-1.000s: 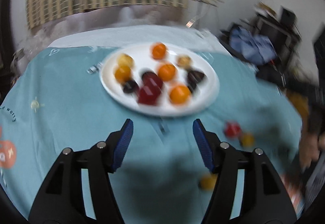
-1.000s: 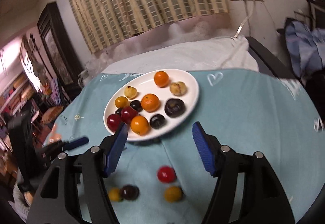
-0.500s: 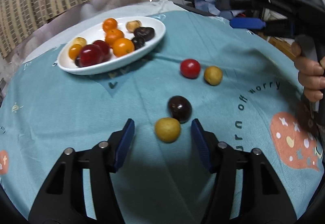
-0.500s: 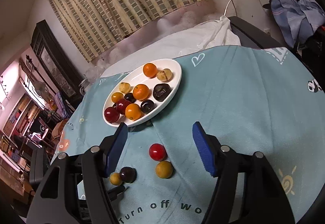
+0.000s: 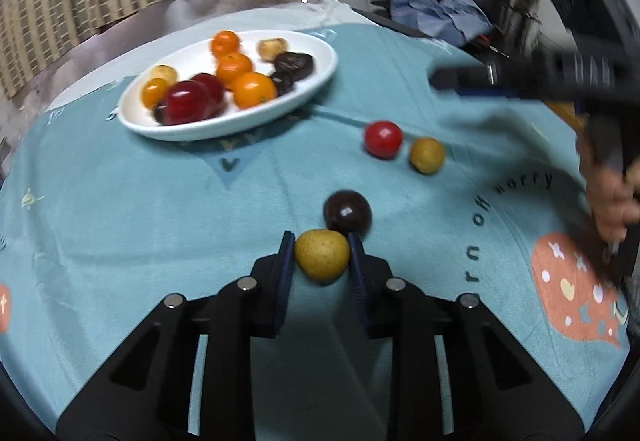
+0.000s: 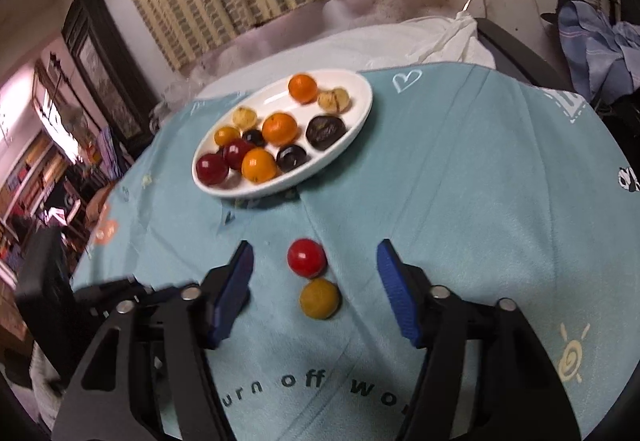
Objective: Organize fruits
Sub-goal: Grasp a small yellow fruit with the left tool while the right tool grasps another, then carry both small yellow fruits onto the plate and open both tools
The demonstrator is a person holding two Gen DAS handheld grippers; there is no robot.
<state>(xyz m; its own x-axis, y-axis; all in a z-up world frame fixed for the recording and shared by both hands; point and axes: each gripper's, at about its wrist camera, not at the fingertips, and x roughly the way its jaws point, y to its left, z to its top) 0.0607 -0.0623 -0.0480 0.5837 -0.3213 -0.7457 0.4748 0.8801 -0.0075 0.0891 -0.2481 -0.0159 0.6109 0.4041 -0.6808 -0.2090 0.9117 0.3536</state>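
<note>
Your landmark, the white plate point(image 5: 312, 91), already holds most of the fruit, so strays belong there. Nearer you than the plate, your right gripper point(image 6: 314, 281) spreads wide around the red fruit point(image 6: 306, 257) and orange-yellow fruit point(image 6: 320, 298), ready to choose. Your left gripper point(image 5: 322, 255) pinches the yellow fruit point(image 5: 322, 255), which touches the dark plum point(image 5: 347, 212).
</note>
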